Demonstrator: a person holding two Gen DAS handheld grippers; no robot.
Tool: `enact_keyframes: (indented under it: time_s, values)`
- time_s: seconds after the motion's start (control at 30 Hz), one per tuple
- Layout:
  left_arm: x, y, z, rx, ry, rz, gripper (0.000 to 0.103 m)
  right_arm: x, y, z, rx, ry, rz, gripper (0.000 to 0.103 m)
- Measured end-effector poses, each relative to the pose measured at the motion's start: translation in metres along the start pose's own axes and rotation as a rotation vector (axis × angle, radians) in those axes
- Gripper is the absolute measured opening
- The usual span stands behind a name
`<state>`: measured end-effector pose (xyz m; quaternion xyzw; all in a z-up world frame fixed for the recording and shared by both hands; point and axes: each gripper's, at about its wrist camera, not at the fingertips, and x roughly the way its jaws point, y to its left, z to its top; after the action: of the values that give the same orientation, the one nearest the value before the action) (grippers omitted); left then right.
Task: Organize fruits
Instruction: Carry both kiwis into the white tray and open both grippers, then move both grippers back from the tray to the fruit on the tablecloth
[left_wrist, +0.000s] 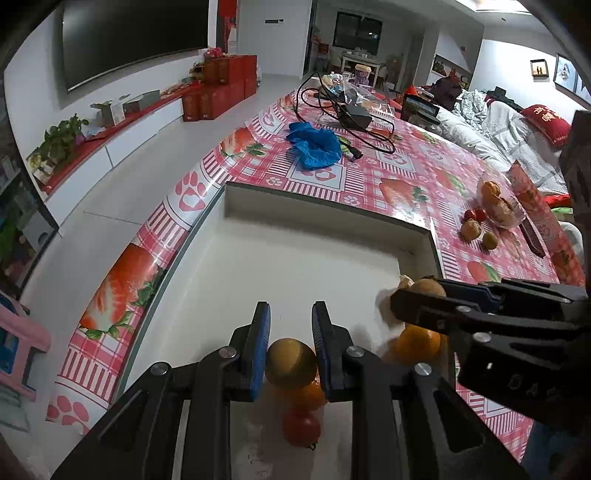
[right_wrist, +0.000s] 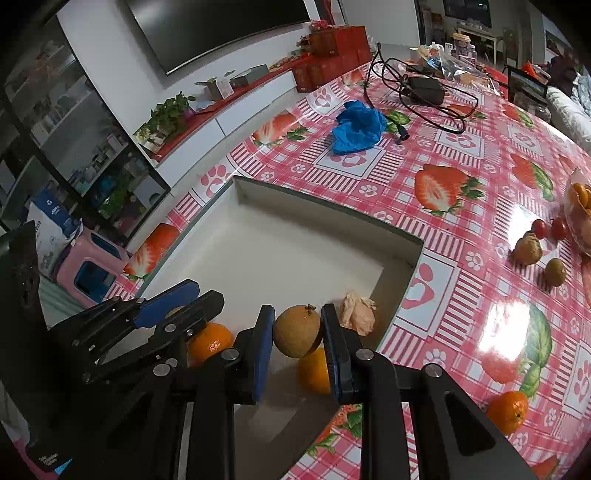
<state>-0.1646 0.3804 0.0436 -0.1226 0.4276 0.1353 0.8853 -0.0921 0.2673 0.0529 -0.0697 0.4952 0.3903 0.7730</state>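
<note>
A shallow white box (left_wrist: 288, 258) (right_wrist: 295, 236) sits on the strawberry-print tablecloth. My left gripper (left_wrist: 290, 314) is shut on a yellow-green round fruit (left_wrist: 291, 363) above the box's near end, over an orange (left_wrist: 314, 397) and a red tomato (left_wrist: 301, 426). My right gripper (right_wrist: 297, 317) is shut on a brownish round fruit (right_wrist: 297, 336) above the box's right near corner, over an orange (right_wrist: 314, 371). Another orange (right_wrist: 210, 345) lies under the left gripper's fingers (right_wrist: 166, 301). The right gripper also shows in the left wrist view (left_wrist: 400, 301).
A crumpled tissue (right_wrist: 356, 312) lies in the box corner. Loose fruits (right_wrist: 528, 251), small tomatoes (right_wrist: 550, 229) and a bag of oranges (right_wrist: 580, 214) lie at the right. One orange (right_wrist: 509, 411) sits near the front. A blue glove (right_wrist: 358, 127) and cables (right_wrist: 424, 92) lie farther back.
</note>
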Motion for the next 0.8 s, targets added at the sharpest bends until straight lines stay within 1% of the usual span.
enact_keyframes:
  time_s: [0.27,0.3,0.37,0.4,0.43,0.47,0.5,0.53,0.57,0.6,0.63,0.67,0.8]
  values:
    - [0.002,0.002,0.001,-0.01,0.003,0.014,0.025,0.007,-0.002,0.002,0.005,0.017,0.015,0.027]
    - [0.003,0.003,0.001,-0.013,0.007,0.015,0.026,0.007,-0.002,0.002,0.007,0.021,0.02,0.027]
    - [0.005,0.003,0.001,-0.015,0.013,0.009,0.033,0.009,-0.003,0.002,0.011,0.027,0.027,0.027]
    - [0.005,0.004,0.001,-0.019,0.012,0.019,0.035,0.009,-0.003,0.002,0.012,0.028,0.027,0.028]
    - [0.005,0.006,0.002,-0.029,0.01,0.031,0.039,0.01,-0.003,0.003,0.014,0.028,0.023,0.031]
    - [0.004,0.009,0.002,-0.039,0.01,0.034,0.043,0.009,-0.005,0.003,0.019,0.025,0.003,0.041]
    - [0.004,0.013,0.002,-0.058,0.008,0.032,0.058,0.008,-0.008,0.004,0.029,0.018,-0.011,0.048]
    - [0.003,0.015,0.002,-0.069,0.005,0.028,0.075,0.007,-0.011,0.004,0.04,0.012,-0.012,0.058]
    - [0.001,0.018,0.002,-0.089,-0.011,0.021,0.079,0.004,-0.017,0.005,0.065,0.003,0.005,0.067]
    - [-0.002,0.019,0.002,-0.103,-0.032,0.017,0.079,0.001,-0.02,0.005,0.082,-0.006,0.022,0.074]
    - [-0.004,0.019,0.002,-0.107,-0.047,0.017,0.079,-0.003,-0.023,0.006,0.095,-0.02,0.027,0.085]
    - [-0.006,0.018,0.002,-0.102,-0.056,0.021,0.079,-0.006,-0.024,0.007,0.097,-0.032,0.022,0.086]
    - [-0.005,0.01,0.005,-0.086,-0.054,0.02,0.08,-0.019,-0.03,0.013,0.099,-0.06,0.007,0.086]
